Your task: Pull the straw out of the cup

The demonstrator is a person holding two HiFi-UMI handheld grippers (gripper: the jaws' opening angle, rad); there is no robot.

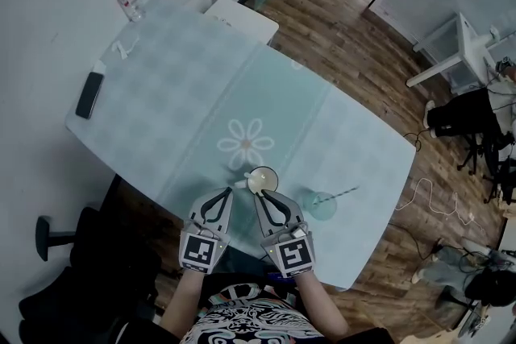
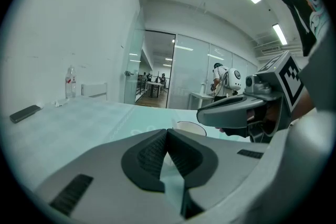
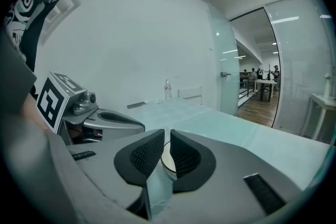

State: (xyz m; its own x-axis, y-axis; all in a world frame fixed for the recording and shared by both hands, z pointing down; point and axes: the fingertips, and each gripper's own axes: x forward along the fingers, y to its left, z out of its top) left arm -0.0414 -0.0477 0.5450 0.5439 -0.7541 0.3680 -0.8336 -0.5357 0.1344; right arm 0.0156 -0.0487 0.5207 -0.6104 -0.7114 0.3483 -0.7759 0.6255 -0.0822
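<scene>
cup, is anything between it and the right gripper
Nothing visible does. The right gripper has its tips right at the near rim of the cup, and its own view looks straight at that rim. The left gripper sits off to the side, out of the path.

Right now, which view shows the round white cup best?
The head view: the round white cup shows its open rim from above. The left gripper view shows only its top; the right gripper view, a sliver.
</scene>
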